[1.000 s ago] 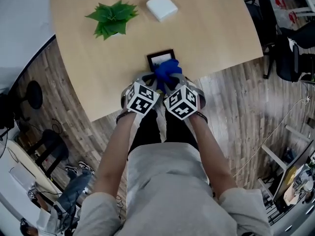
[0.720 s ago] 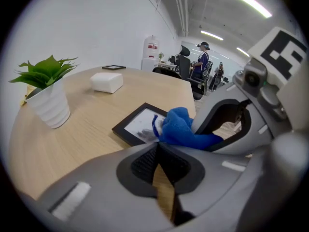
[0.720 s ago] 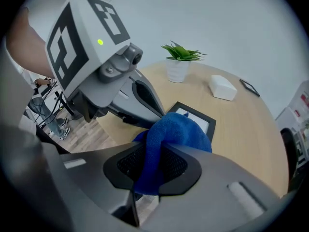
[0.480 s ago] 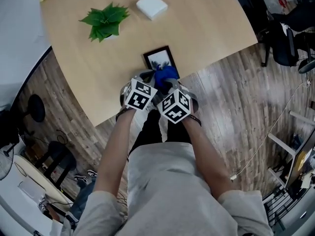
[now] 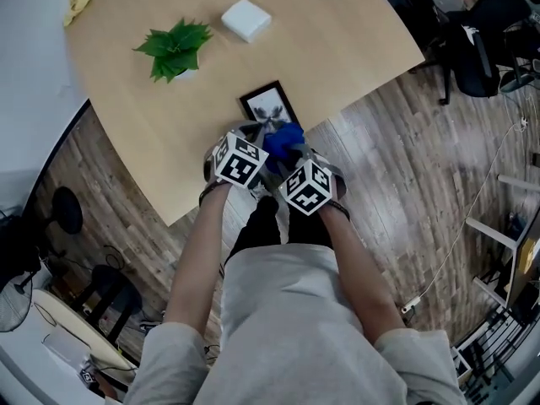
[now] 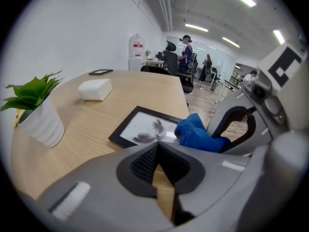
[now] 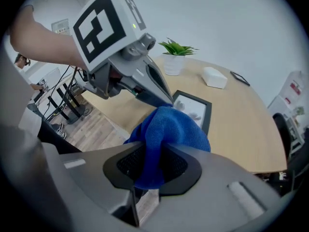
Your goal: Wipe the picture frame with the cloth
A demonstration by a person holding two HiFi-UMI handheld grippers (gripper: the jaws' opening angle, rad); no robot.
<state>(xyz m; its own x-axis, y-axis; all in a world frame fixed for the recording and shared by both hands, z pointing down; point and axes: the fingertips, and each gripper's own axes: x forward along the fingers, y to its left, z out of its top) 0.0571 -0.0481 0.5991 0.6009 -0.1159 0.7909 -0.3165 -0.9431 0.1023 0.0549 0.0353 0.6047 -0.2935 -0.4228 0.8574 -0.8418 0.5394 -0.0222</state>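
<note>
A black picture frame [image 5: 268, 104] lies flat near the table's front edge; it also shows in the left gripper view [image 6: 140, 129] and in the right gripper view [image 7: 195, 108]. My right gripper [image 7: 150, 166] is shut on a blue cloth [image 7: 169, 127], which rests at the frame's near right corner [image 5: 283, 137]. My left gripper [image 6: 157, 151] is shut, with nothing seen between its pads. Its tip sits at the frame's near edge, just left of the cloth [image 6: 195, 134]. The two marker cubes [image 5: 239, 160] are side by side over the table edge.
A potted green plant [image 5: 173, 49] and a white box [image 5: 246, 19] stand farther back on the round wooden table [image 5: 354, 40]. A yellow thing [image 5: 78, 2] lies at the far left rim. Office chairs [image 5: 472, 49] stand on the wood floor to the right.
The cloth has slid back toward the near end of the frame, so more of the picture shows. Both grippers stay close together, and the head view has shifted a little.
</note>
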